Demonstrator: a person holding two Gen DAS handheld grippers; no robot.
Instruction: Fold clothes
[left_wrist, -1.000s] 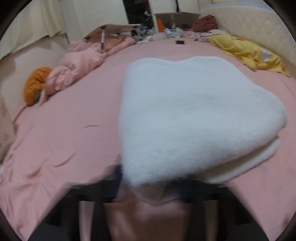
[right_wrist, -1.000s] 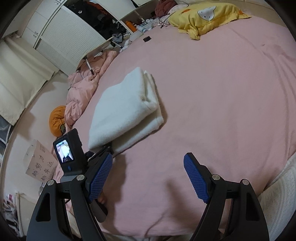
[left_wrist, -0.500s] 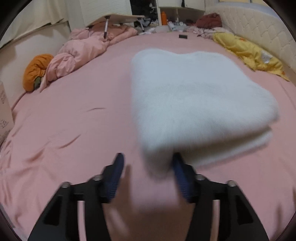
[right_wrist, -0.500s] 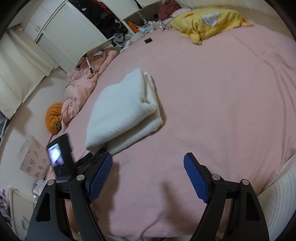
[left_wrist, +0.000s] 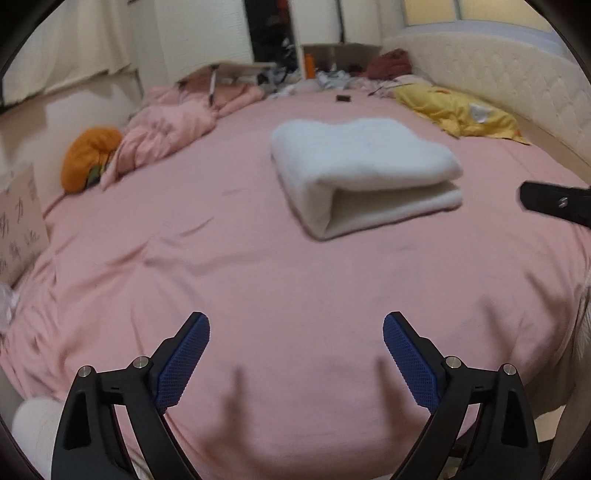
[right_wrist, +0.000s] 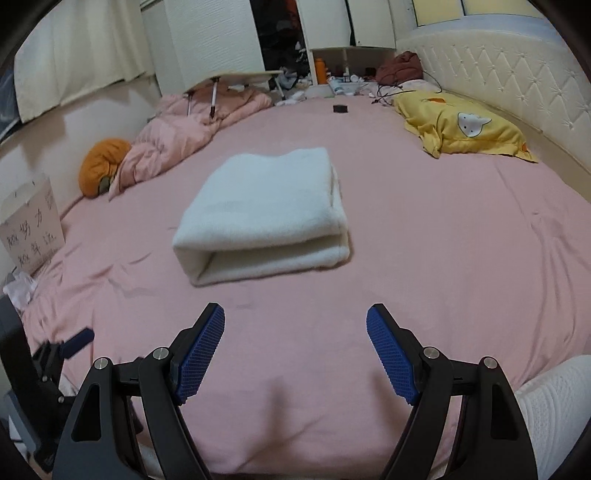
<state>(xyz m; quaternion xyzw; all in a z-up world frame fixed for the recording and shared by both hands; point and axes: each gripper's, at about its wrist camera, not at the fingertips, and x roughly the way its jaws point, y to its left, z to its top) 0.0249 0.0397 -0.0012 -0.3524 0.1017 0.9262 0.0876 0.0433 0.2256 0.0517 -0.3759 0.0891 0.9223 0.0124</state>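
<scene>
A fluffy white garment (right_wrist: 266, 210) lies folded flat on the pink bed (right_wrist: 443, 258).

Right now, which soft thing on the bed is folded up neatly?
The white garment in the middle of the pink bed. It lies in flat, stacked layers, while the pink quilt and the yellow pillow lie rumpled near the edges.

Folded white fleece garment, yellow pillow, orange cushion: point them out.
Folded white fleece garment (right_wrist: 266, 199), right wrist view, top layer.
Yellow pillow (right_wrist: 461, 127), right wrist view, middle of cover.
Orange cushion (left_wrist: 90, 157), left wrist view, rounded top.
</scene>
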